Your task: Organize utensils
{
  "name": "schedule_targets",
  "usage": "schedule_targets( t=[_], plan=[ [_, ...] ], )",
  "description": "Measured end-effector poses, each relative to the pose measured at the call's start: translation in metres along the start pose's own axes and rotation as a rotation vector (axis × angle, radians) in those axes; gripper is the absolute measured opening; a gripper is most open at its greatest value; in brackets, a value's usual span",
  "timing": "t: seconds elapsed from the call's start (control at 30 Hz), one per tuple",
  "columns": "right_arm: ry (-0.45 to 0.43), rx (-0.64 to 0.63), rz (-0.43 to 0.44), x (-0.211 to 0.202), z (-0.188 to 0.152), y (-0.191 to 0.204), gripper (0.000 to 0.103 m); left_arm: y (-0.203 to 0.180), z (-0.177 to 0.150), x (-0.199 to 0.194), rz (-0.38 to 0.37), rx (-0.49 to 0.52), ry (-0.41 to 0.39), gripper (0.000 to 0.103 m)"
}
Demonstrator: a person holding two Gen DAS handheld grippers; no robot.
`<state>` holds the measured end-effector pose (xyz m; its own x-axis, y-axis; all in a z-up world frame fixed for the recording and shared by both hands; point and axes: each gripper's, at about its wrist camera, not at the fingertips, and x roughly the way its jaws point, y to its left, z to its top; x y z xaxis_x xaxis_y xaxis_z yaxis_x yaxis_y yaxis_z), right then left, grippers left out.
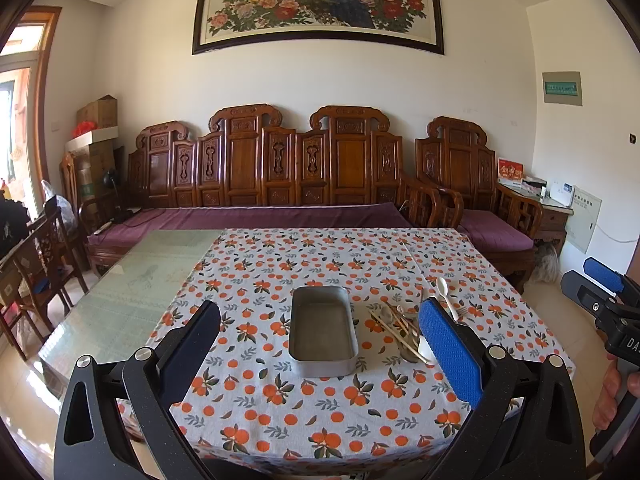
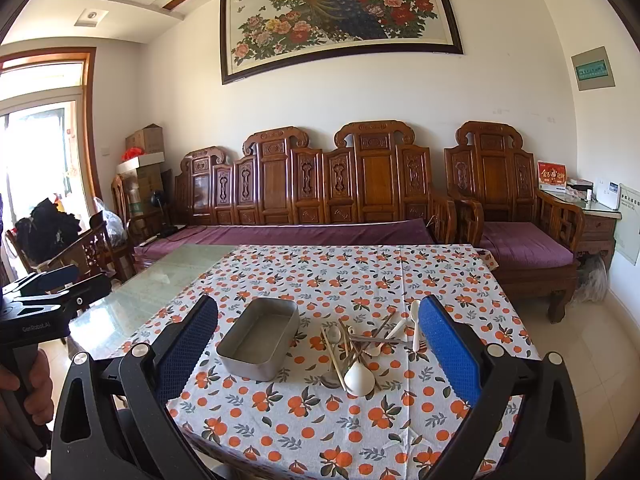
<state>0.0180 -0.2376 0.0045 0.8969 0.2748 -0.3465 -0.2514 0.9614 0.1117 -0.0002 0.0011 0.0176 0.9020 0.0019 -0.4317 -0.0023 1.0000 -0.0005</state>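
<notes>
On tablecloth (image 1: pixel 280 412), tin (image 1: pixel 323 330) lengthwise away.

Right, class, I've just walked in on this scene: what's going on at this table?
A person holds a pair of tongs in each hand above a table with an orange-print cloth. Both the left tongs and the right tongs are open and hold nothing. A metal tray sits empty on the cloth. Beside it lies a jumbled pile of utensils: chopsticks, white spoons and some metal pieces. Nothing has been sorted into the tray yet.
</notes>
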Motion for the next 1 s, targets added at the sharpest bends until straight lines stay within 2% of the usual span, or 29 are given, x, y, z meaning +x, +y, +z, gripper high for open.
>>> schedule_targets(
  t=[1.0],
  plan=[
    [-0.001,0.004,0.002,-0.0008,0.0034,0.0023,0.100,-0.0003,0.0007,-0.0031,-0.004,0.001,-0.005,0.096]
  ],
)
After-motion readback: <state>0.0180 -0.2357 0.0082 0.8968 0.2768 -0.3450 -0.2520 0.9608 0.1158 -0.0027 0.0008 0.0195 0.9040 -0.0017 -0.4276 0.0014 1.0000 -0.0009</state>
